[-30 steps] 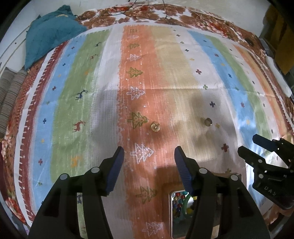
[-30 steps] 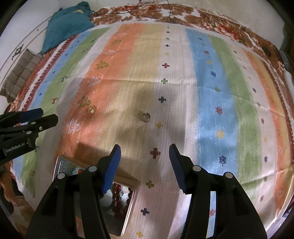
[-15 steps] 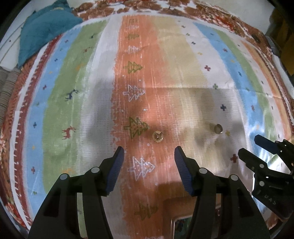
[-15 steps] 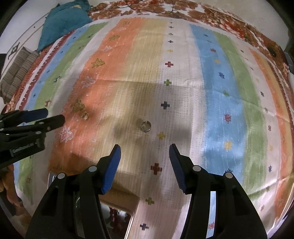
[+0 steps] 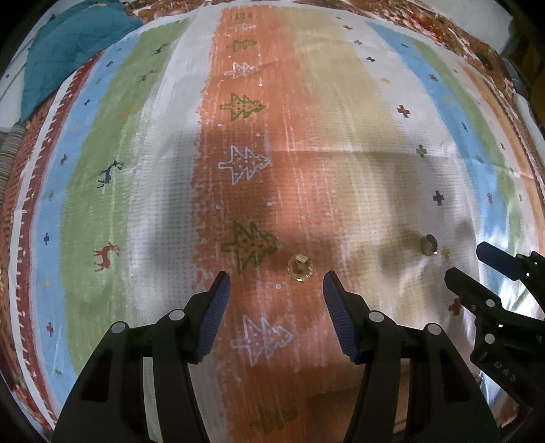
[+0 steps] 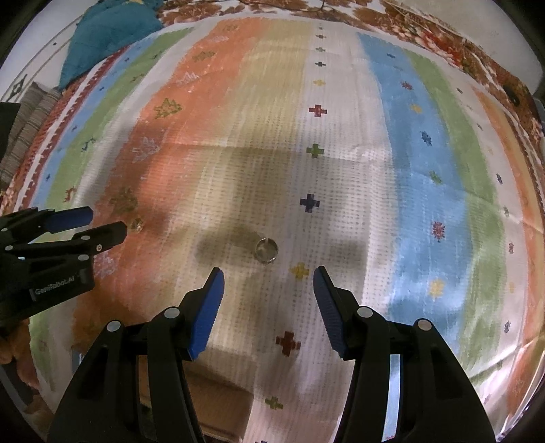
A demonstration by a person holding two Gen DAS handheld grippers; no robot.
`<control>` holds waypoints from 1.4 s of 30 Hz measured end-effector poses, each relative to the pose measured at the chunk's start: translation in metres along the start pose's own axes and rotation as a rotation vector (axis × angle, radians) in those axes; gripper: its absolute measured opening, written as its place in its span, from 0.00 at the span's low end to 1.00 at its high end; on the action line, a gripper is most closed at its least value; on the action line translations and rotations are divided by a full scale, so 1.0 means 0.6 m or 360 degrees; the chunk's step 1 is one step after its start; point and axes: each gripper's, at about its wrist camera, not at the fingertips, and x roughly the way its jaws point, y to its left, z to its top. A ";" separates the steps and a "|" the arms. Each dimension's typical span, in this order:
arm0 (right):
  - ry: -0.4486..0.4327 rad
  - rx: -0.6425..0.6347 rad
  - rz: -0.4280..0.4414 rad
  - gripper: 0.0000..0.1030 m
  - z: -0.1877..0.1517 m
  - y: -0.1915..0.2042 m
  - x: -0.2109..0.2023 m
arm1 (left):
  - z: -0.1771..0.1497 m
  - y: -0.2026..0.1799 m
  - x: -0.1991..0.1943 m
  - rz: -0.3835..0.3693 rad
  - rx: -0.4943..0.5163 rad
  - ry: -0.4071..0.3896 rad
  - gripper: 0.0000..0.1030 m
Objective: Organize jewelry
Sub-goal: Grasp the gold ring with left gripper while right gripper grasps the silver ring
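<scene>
1. Striped cloth (image 5: 340,119) with tree and cross motifs covers what looks like a bed and fills the left wrist view; a teal blanket (image 5: 68,51) is bunched at its far left corner, and shadows fall across the middle.
2. Left gripper (image 5: 276,289) hovers with its fingers spread wide and nothing between them. A gold ring (image 5: 299,268) lies on the orange stripe just ahead of the gap, nearer the right finger.
3. Risk here: the ring is small and low, so closing off-centre could flick it away or pinch cloth instead.
4. Right wrist view: the same cloth (image 6: 425,136), lit unevenly, with the teal blanket (image 6: 112,30) at the far left corner and a striped cushion (image 6: 30,116) beyond the left edge.
5. Right gripper (image 6: 269,283) is also wide open and empty; a silver ring (image 6: 266,250) rests just ahead, roughly centred between the fingertips.
6. Risk here: the soft cloth may dimple under the tips and let the ring tilt or slide. The two grippers work near each other, so they could bump.
</scene>
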 end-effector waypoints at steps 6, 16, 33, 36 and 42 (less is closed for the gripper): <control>0.0028 -0.0004 -0.0010 0.53 0.009 -0.002 0.020 | 0.006 0.006 0.020 -0.0031 -0.0008 0.0032 0.51; 0.0050 -0.0013 -0.0020 0.45 0.025 -0.002 0.047 | 0.014 -0.003 0.038 -0.0028 0.0038 0.0062 0.42; 0.0107 -0.0045 -0.0009 0.19 0.037 0.002 0.074 | 0.026 -0.002 0.045 -0.0026 0.0058 0.0080 0.16; 0.0102 -0.0047 -0.0006 0.19 0.036 0.001 0.073 | 0.029 0.006 0.048 -0.0026 0.0059 0.0075 0.16; 0.0083 -0.0042 -0.0010 0.18 0.021 -0.002 0.054 | 0.014 0.005 0.038 0.0005 0.0078 0.0066 0.16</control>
